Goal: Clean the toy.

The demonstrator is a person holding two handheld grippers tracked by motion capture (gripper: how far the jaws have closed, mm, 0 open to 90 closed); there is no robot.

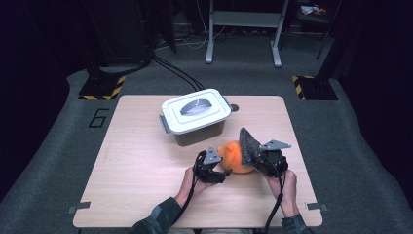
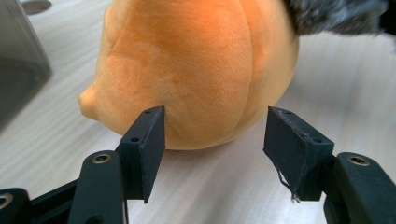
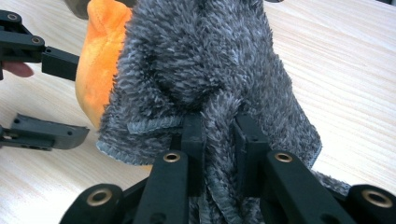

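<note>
Near the front edge of the wooden table [image 1: 146, 161], just in front of the lidded white box [image 1: 196, 113], an orange plush toy [image 1: 234, 157] rests on the tabletop between two hand-held grippers. The left gripper [image 1: 217, 171] sits at the toy's near-left side, on the side away from the box, with its jaws spread apart; in the left gripper view the toy's rounded underside bulges just beyond the gap, one black pad [image 2: 150, 148] at or just short of the plush and the other pad [image 2: 293, 150] standing clear to the side, neither squeezing it. The right gripper [image 1: 253, 155] lies on the toy's other side, farther from the box's left corner, its fingers [image 3: 194, 140] pressed close together on a bunched fold of a shaggy grey cloth [image 1: 249, 143]. That cloth drapes over the toy's right flank, covering much of it in the right gripper view, with orange plush showing past its left edge.
</note>
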